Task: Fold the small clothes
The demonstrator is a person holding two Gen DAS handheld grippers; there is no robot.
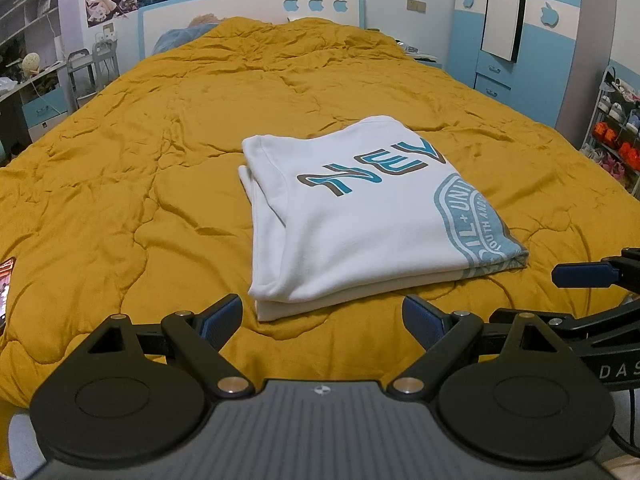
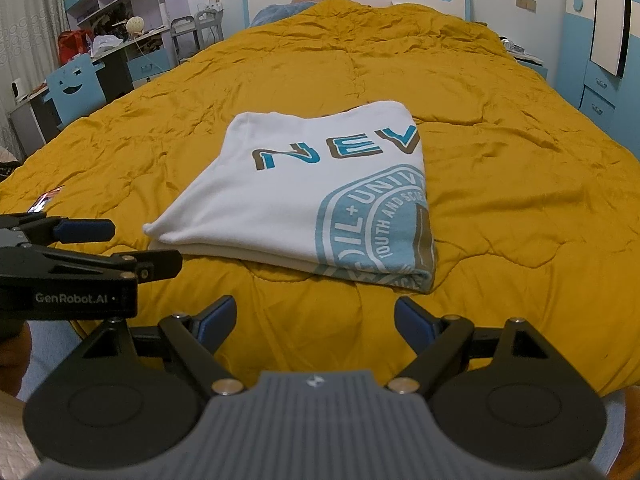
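From my seat, the left black two-finger gripper with blue pads (image 1: 322, 320) is spread wide, gripping nothing. The folded white printed T-shirt (image 1: 360, 216) lies just ahead on the mustard-yellow quilted bedspread (image 1: 160, 140). My right black gripper (image 2: 314, 318) gapes empty too.

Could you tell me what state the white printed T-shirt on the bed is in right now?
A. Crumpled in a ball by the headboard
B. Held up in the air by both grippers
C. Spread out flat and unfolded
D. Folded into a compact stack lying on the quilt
D: the white T-shirt lies on the yellow quilt in stacked layers, with the left gripper and right gripper both open and clear of it.
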